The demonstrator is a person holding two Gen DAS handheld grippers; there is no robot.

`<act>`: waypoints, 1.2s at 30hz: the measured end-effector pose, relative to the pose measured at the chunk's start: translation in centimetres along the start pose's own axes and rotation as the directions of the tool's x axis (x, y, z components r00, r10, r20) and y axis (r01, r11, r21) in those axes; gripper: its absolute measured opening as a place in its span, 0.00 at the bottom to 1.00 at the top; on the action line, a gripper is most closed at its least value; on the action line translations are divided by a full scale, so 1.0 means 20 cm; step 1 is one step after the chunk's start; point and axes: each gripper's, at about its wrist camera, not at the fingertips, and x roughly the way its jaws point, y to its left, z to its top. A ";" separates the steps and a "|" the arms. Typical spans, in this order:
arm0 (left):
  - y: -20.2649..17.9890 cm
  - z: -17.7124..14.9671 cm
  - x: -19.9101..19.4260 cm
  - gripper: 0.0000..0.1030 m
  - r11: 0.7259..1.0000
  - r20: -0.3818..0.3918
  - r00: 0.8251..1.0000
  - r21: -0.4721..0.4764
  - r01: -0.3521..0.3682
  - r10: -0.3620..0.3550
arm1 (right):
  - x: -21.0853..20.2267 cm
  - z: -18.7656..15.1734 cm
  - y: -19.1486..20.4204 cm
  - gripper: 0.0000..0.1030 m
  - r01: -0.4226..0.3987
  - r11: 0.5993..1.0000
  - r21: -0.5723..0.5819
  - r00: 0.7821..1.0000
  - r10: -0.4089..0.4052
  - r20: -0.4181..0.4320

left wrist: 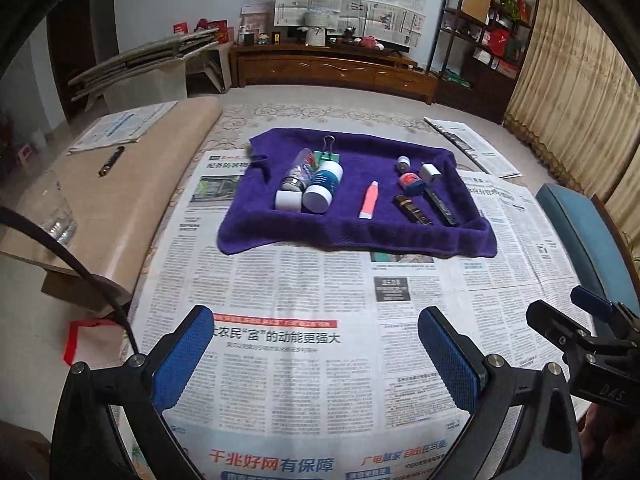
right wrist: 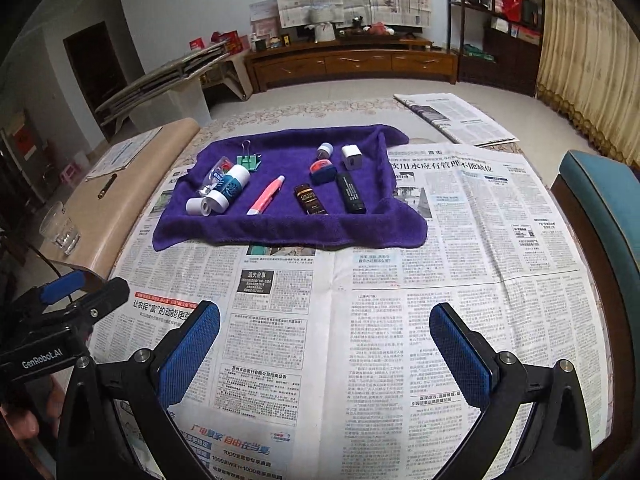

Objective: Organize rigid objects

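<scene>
A purple towel (left wrist: 352, 236) (right wrist: 288, 232) lies on the newspaper-covered table and holds several small objects: a white and teal bottle (left wrist: 324, 186) (right wrist: 230, 190), a clear bottle (left wrist: 298, 172) (right wrist: 214, 178), a green binder clip (left wrist: 329, 153) (right wrist: 249, 158), a pink tube (left wrist: 369, 200) (right wrist: 266, 196), a brown box (left wrist: 412, 210) (right wrist: 310, 199), a black stick (left wrist: 440, 206) (right wrist: 351, 193) and a white charger (left wrist: 430, 173) (right wrist: 351, 156). My left gripper (left wrist: 316, 356) is open and empty, well short of the towel. My right gripper (right wrist: 325, 354) is open and empty too.
A drinking glass (left wrist: 48, 212) (right wrist: 60, 230) and a dark pen (left wrist: 112, 160) (right wrist: 107, 186) sit on the beige bench at the left. A blue chair (left wrist: 576, 232) (right wrist: 604, 216) stands at the table's right edge. A folded newspaper (right wrist: 452, 118) lies at the far right.
</scene>
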 end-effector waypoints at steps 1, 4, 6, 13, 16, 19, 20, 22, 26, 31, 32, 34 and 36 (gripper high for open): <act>0.00 -0.01 -0.01 1.00 1.000 0.004 1.000 0.012 -0.015 0.015 | 0.01 0.00 0.01 1.00 0.001 1.000 -0.009 1.000 -0.001 -0.003; -0.01 -0.03 -0.02 1.00 0.997 0.019 0.998 0.045 -0.065 0.064 | 0.03 -0.02 0.03 1.00 0.000 1.000 -0.013 1.000 0.000 -0.021; -0.01 -0.04 -0.03 1.00 0.995 0.022 0.997 0.056 -0.077 0.076 | 0.04 -0.02 0.03 1.00 0.002 1.000 -0.014 1.000 -0.002 -0.029; -0.02 -0.05 -0.02 1.00 0.996 0.005 0.998 0.064 -0.065 0.065 | 0.03 -0.02 0.01 1.00 0.006 1.000 -0.001 1.000 -0.006 -0.026; -0.03 -0.06 -0.03 1.00 0.997 0.001 0.999 0.062 -0.054 0.054 | 0.02 -0.02 0.01 1.00 0.008 1.000 0.002 1.000 -0.008 -0.024; -0.04 -0.06 -0.03 1.00 0.997 0.000 0.999 0.062 -0.045 0.045 | 0.02 -0.02 0.01 1.00 0.007 1.000 -0.002 1.000 -0.007 -0.025; -0.05 -0.06 -0.03 1.00 0.997 0.000 0.999 0.065 -0.044 0.044 | 0.02 -0.03 0.01 1.00 0.005 1.000 -0.004 1.000 -0.005 -0.027; -0.06 -0.07 -0.03 1.00 0.997 -0.001 0.999 0.069 -0.041 0.041 | 0.02 -0.02 0.01 1.00 0.002 1.000 0.001 1.000 -0.002 -0.028; -0.08 -0.06 -0.03 1.00 0.997 0.002 0.999 0.070 -0.038 0.038 | 0.01 -0.03 0.01 1.00 -0.014 1.000 -0.008 0.999 0.014 -0.031; -0.08 -0.07 -0.04 1.00 0.997 0.009 0.999 0.069 -0.041 0.041 | 0.00 -0.03 0.02 1.00 -0.020 1.000 -0.011 0.999 0.020 -0.027; -0.08 -0.07 -0.04 1.00 0.997 0.010 0.999 0.068 -0.043 0.043 | -0.01 -0.03 0.02 1.00 -0.021 1.000 -0.008 0.999 0.021 -0.027; -0.08 -0.07 -0.04 1.00 0.997 0.009 0.999 0.064 -0.045 0.045 | -0.01 -0.03 0.02 1.00 -0.022 1.000 -0.009 1.000 0.022 -0.022; -0.07 -0.07 -0.04 1.00 0.997 0.008 0.999 0.059 -0.046 0.046 | -0.02 -0.03 0.02 1.00 -0.022 1.000 -0.011 1.000 0.022 -0.016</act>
